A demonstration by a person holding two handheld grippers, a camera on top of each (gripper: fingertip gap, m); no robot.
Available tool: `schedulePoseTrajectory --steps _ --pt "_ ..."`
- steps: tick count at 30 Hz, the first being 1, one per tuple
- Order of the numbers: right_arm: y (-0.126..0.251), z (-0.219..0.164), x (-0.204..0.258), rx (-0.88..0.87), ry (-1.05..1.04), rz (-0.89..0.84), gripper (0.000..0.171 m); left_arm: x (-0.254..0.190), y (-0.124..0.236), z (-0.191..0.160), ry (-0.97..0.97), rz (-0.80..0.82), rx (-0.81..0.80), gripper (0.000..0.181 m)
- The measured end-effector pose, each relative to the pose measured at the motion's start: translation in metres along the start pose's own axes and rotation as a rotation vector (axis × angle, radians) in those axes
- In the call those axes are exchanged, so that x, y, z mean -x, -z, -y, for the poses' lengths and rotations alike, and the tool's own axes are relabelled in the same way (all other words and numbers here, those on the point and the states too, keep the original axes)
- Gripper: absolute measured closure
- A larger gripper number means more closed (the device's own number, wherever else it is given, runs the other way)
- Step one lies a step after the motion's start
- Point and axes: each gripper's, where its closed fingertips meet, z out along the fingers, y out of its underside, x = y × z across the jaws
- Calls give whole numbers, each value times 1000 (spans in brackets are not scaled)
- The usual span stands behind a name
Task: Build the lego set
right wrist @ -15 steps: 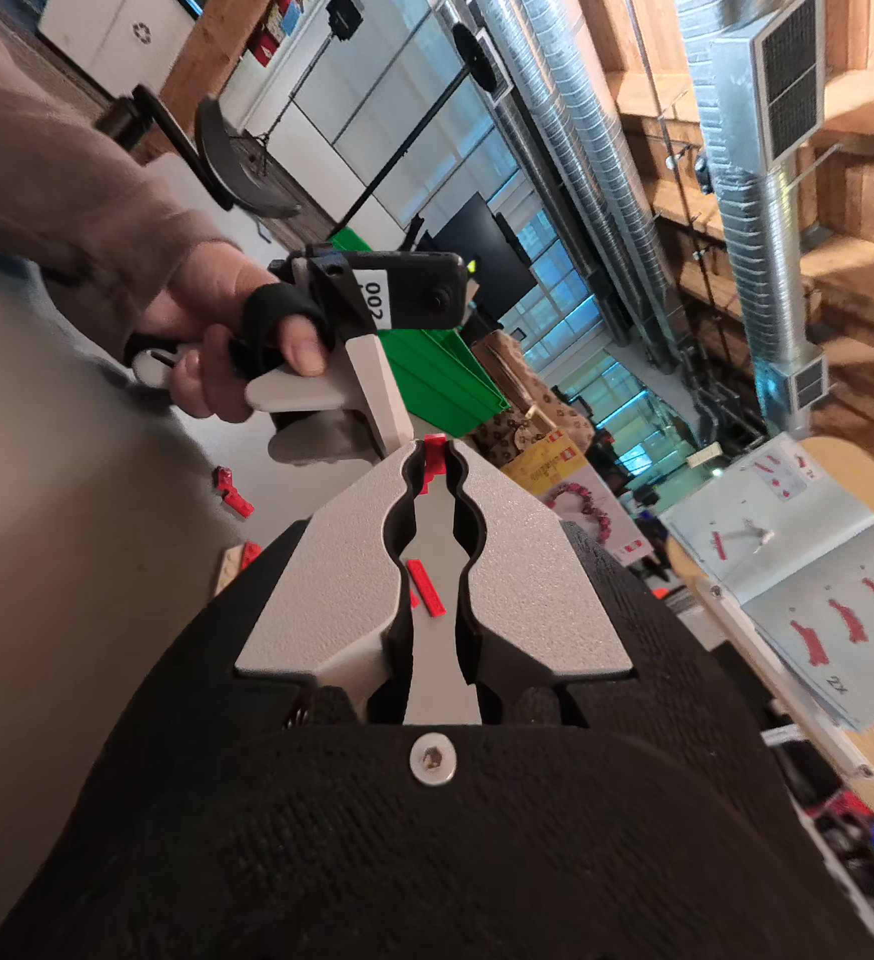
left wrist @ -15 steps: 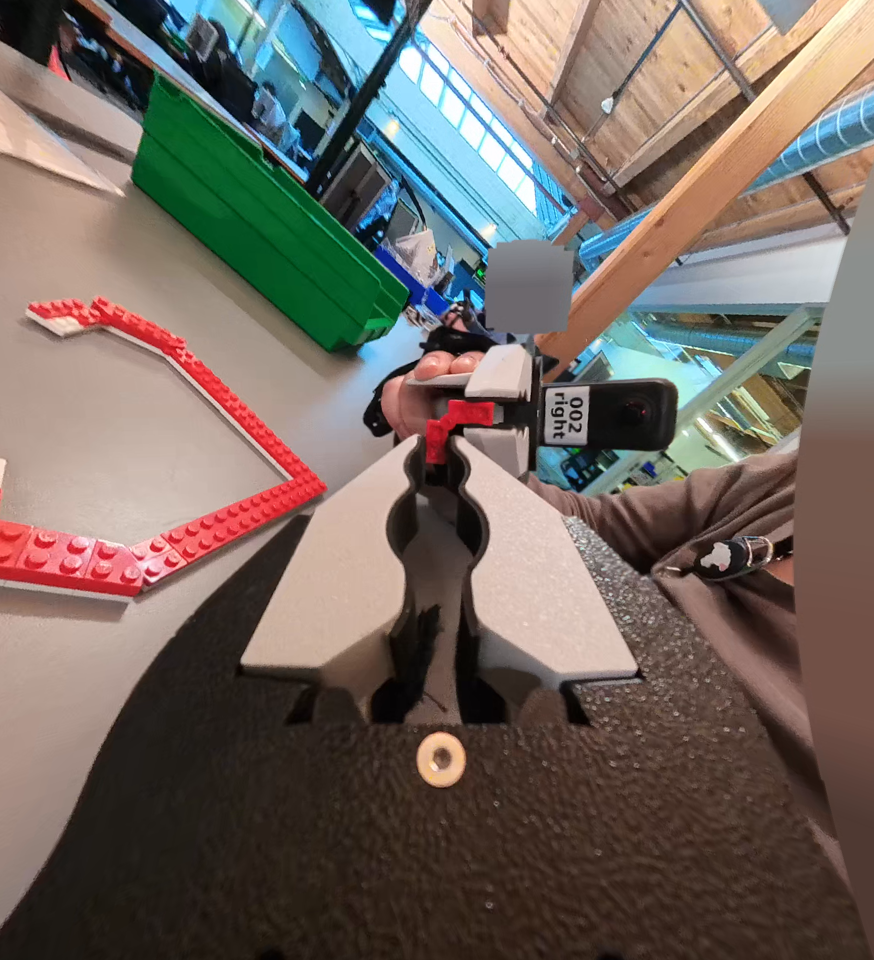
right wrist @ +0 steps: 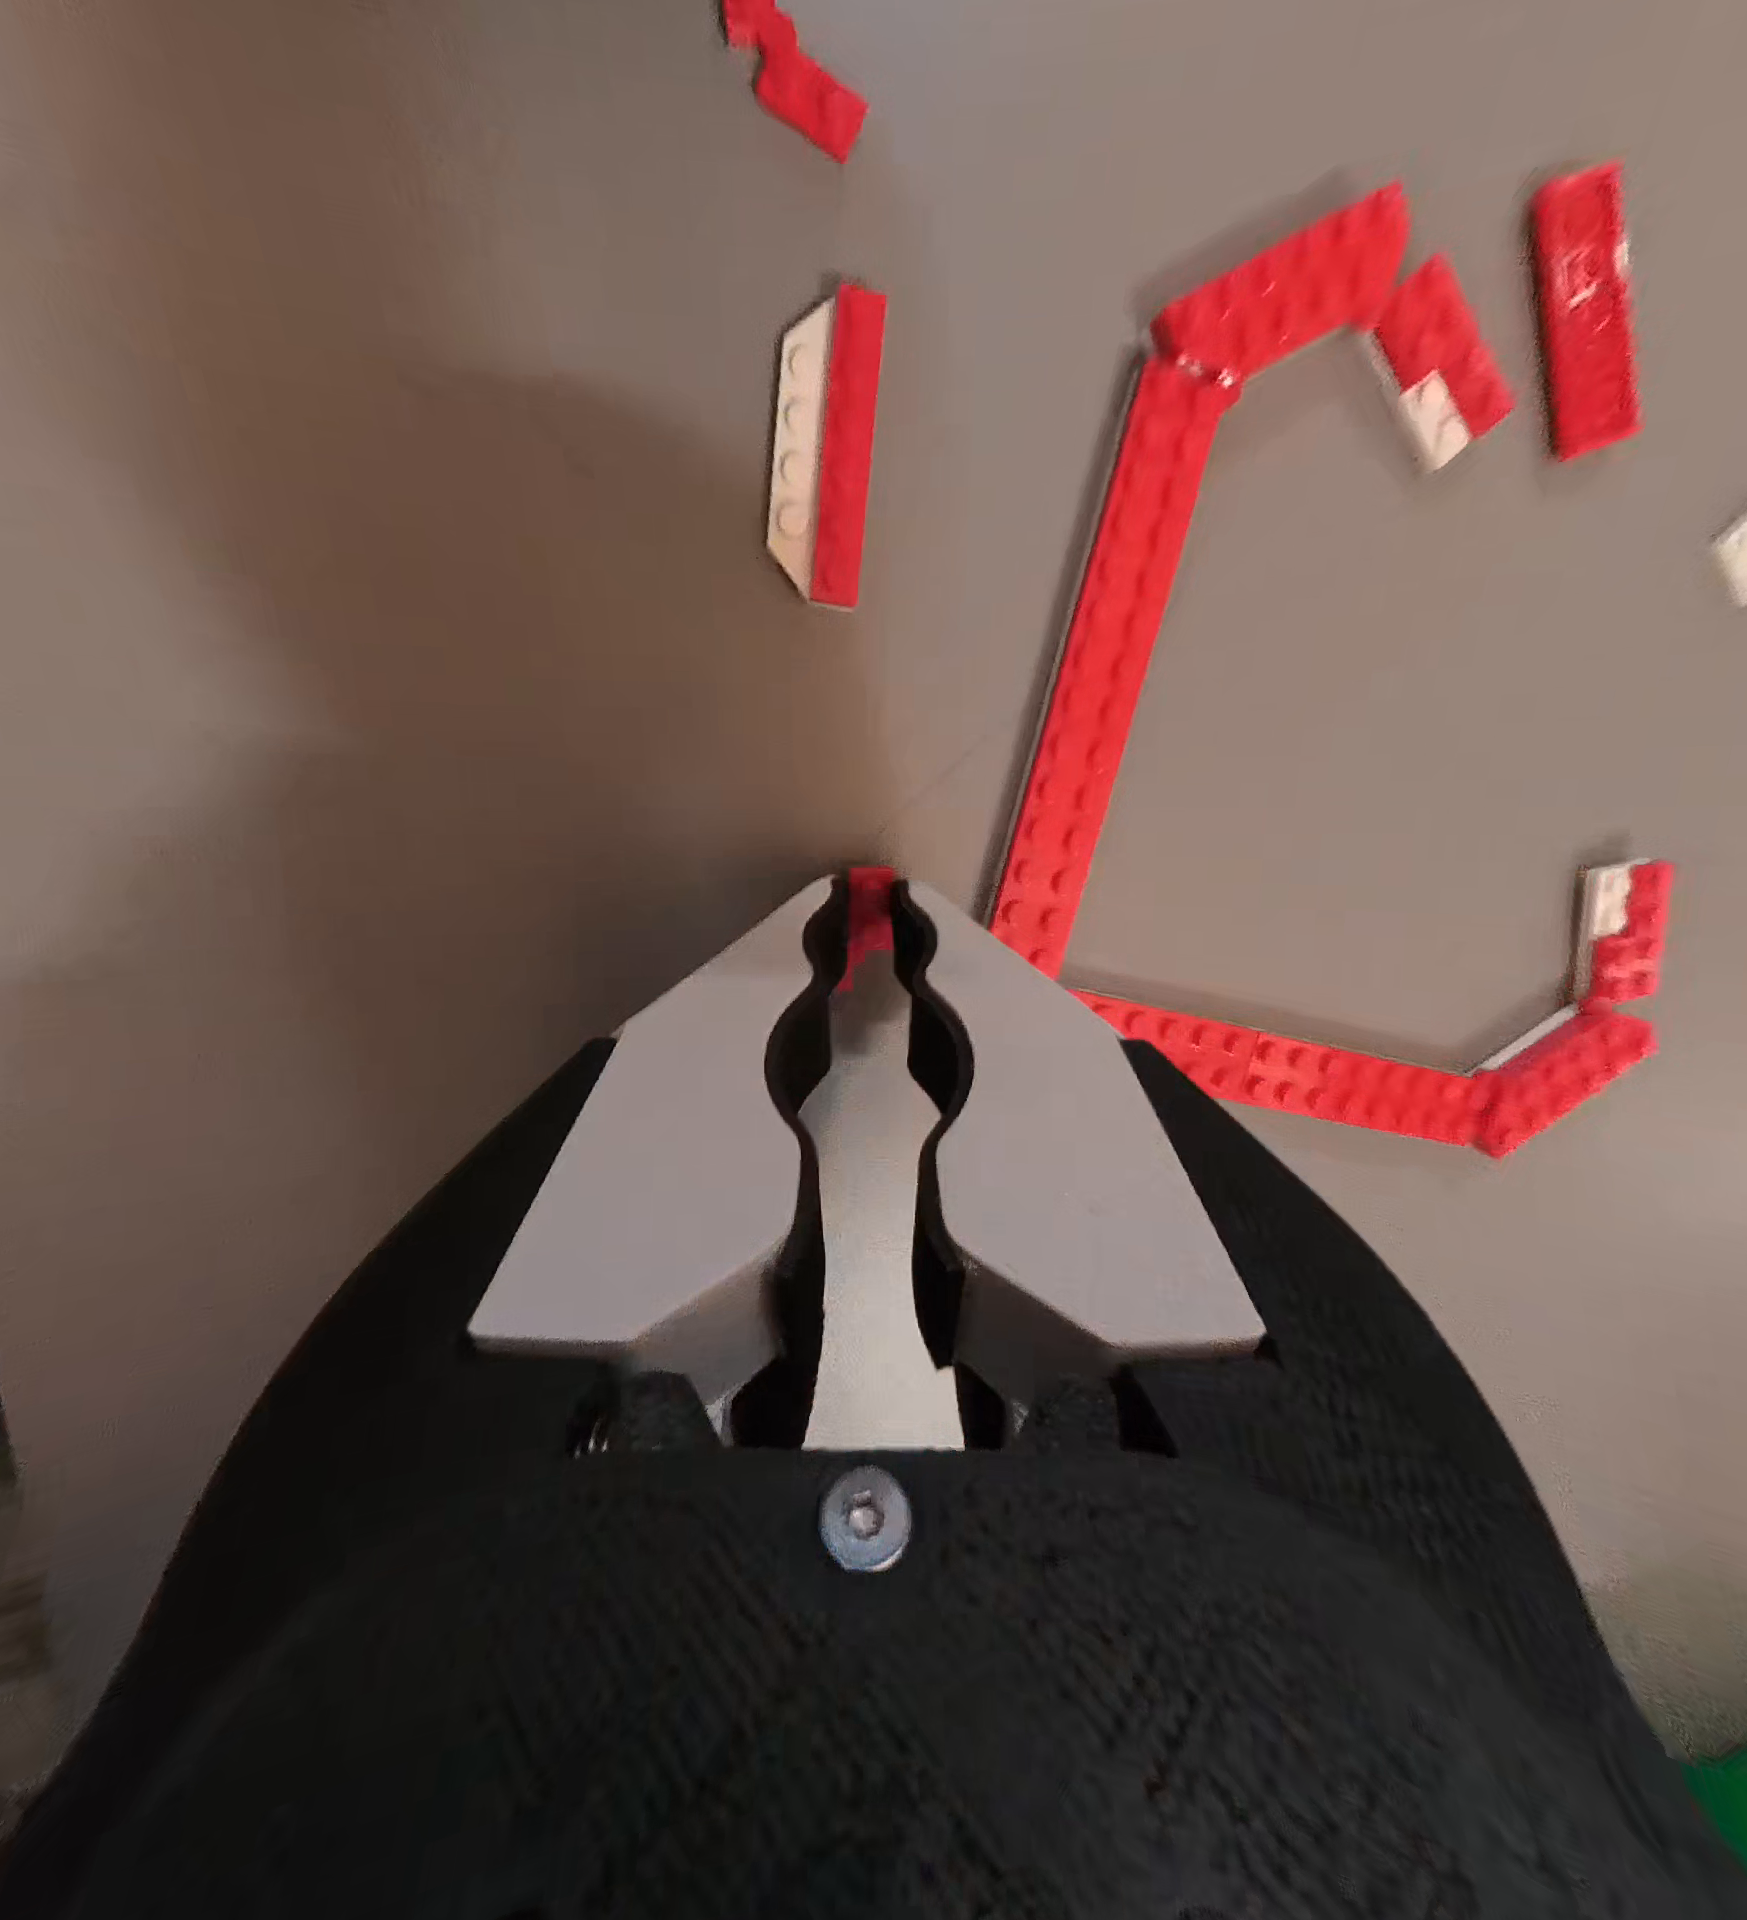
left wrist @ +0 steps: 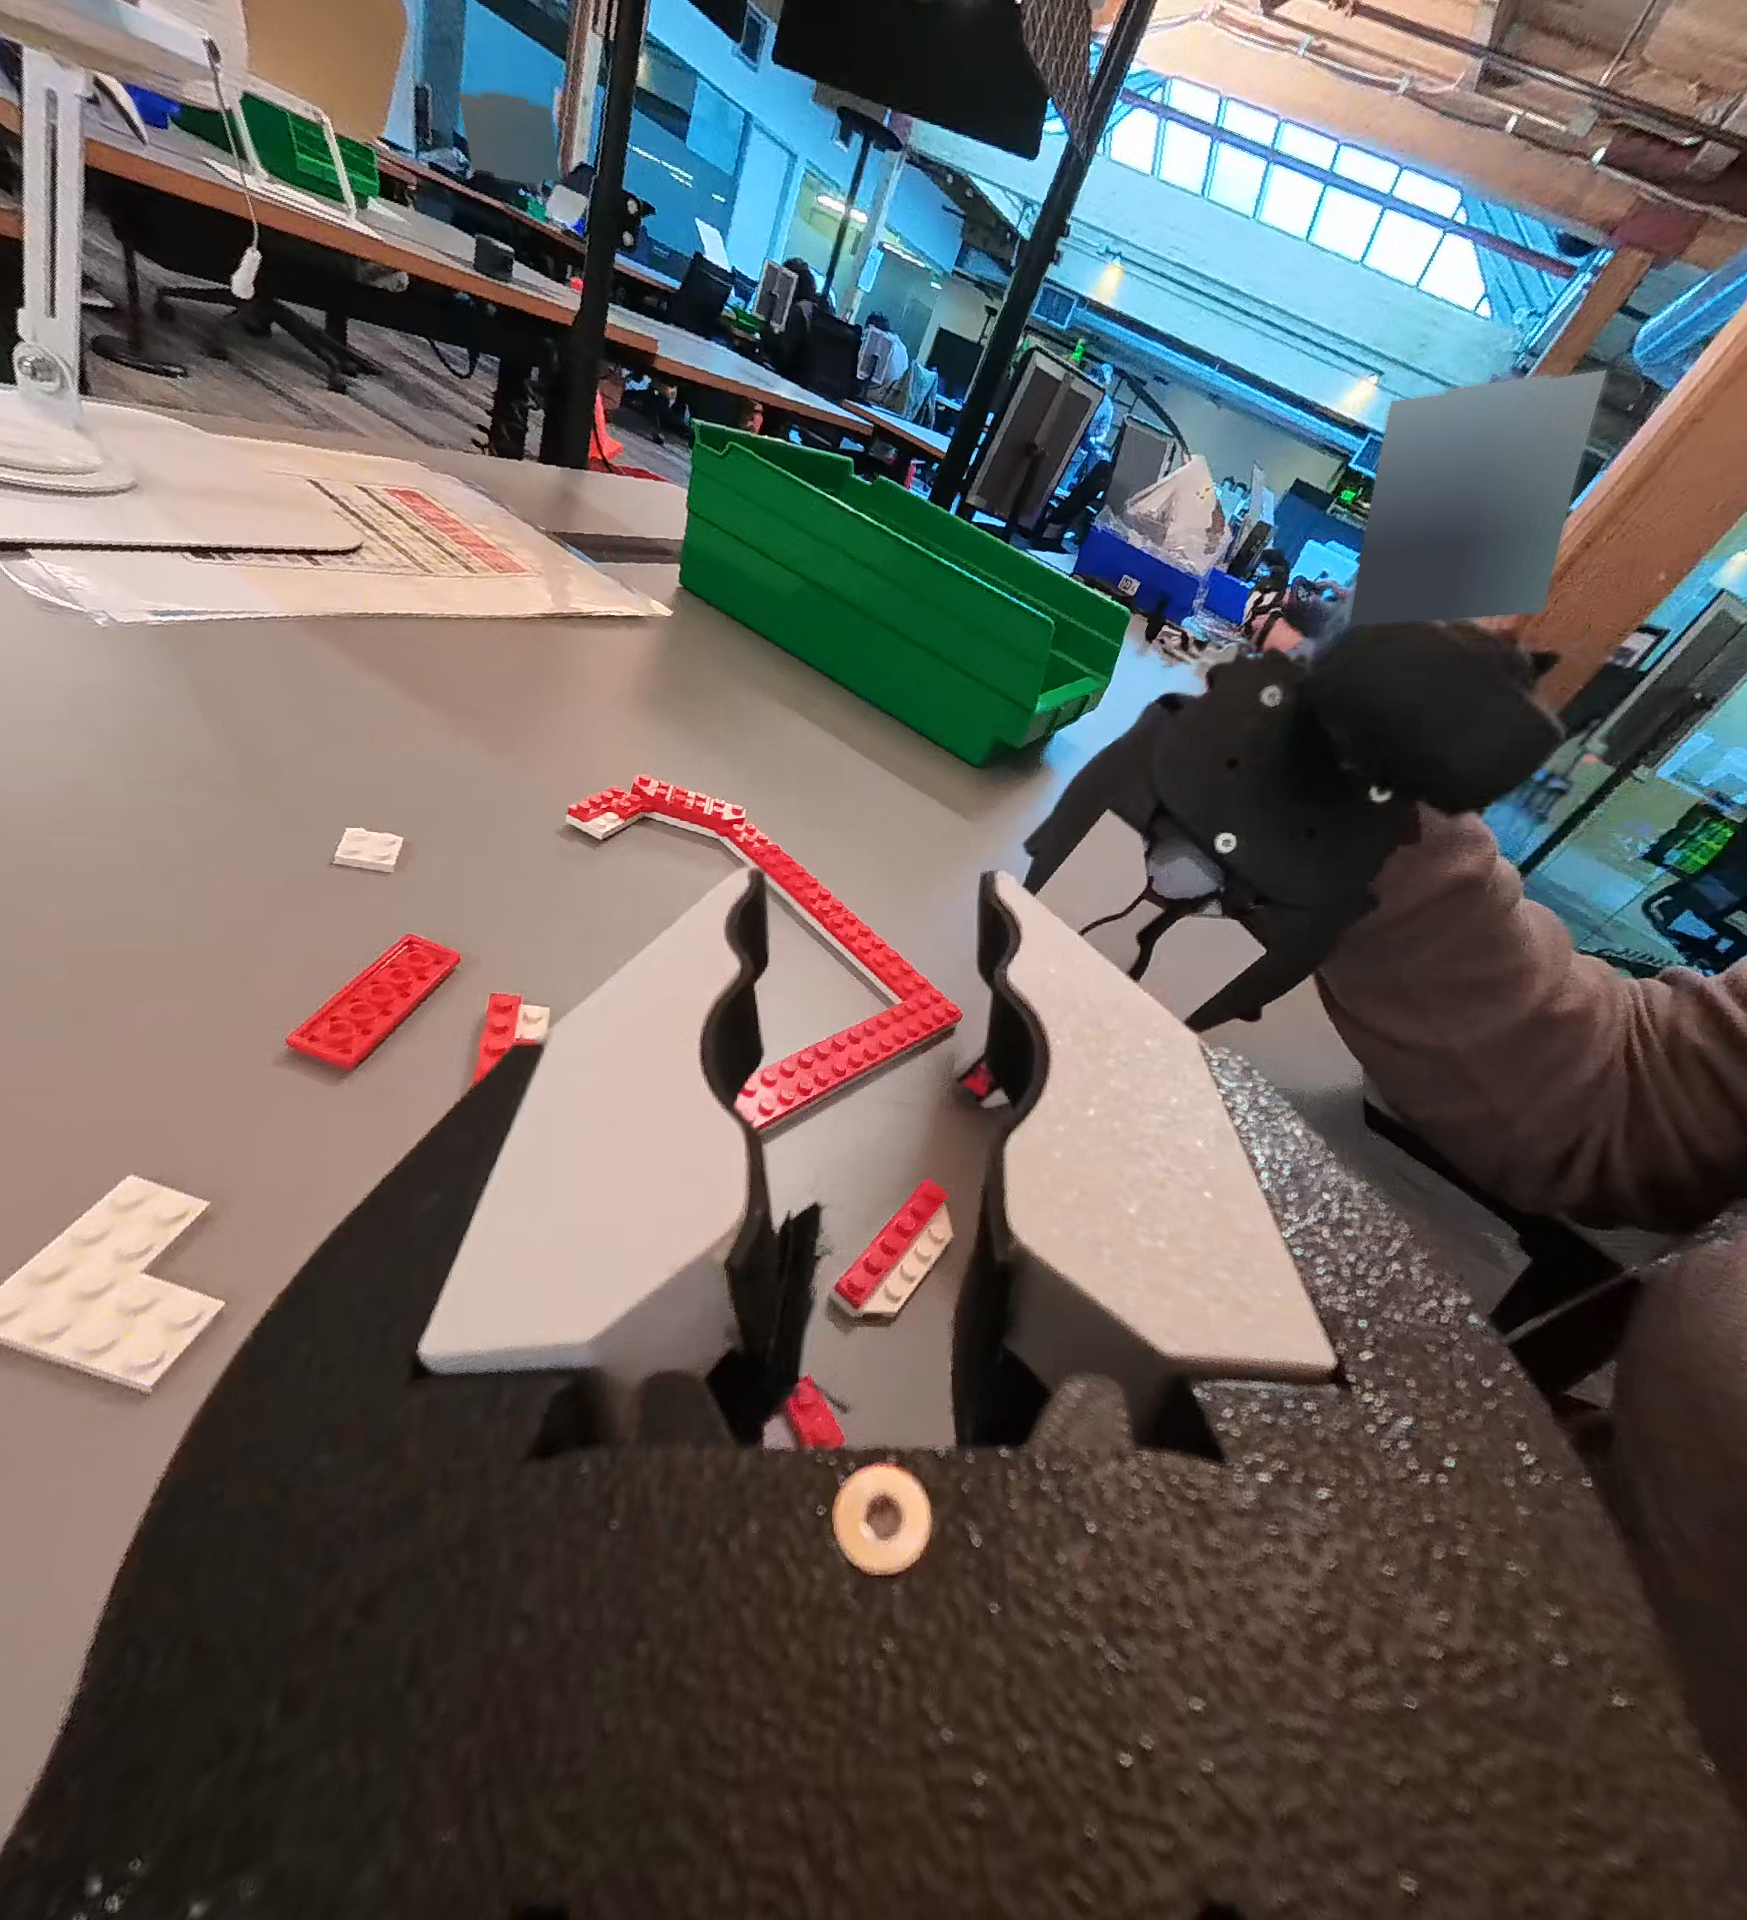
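Red lego piece (right wrist: 869, 914) pinched in right gripper (right wrist: 867, 894); left gripper (left wrist: 869, 914) spread, empty.

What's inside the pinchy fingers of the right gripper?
A small red lego piece sits pinched at the tips of the right gripper. Only its top edge shows; the grey fingers cover the rest, so its full shape can't be seen.

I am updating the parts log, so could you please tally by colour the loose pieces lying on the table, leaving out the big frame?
White: 2, L-shaped plate, small plate
Red: 2, flat plate, stepped piece
Red-and-white: 2, strip, short piece
Total: 6
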Motion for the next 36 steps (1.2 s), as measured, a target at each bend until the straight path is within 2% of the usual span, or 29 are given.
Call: schedulePoseTrajectory --steps 1,4,10,13,16,21,25,29,32,36 --pt "0 3 0 -18 -19 9 165 0 0 -1 -15 6 5 143" --pt "-1 3 1 -24 -51 29 164 1 0 -1 -79 35 19 140" --pt "11 12 0 -106 -77 38 146 2 7 8 -171 73 -9 139" --pt "24 43 -12 -292 -78 -42 143 5 24 15 -237 126 -55 141" --pt "20 77 0 -420 -8 -53 141 7 44 9 -270 177 -59 141" --pt "-3 92 13 -445 -31 11 138 7 73 11 -360 282 -142 144" --pt "-8 110 15 -487 -39 22 138 8 81 16 -477 359 -192 146" --pt "-24 120 14 -429 6 41 138 7 87 17 -529 401 -273 149" --pt "-34 124 12 -412 14 84 138 13 89 16 -607 445 -264 152" --pt "-43 122 20 -357 19 162 139 9 88 15 -613 429 -283 155"
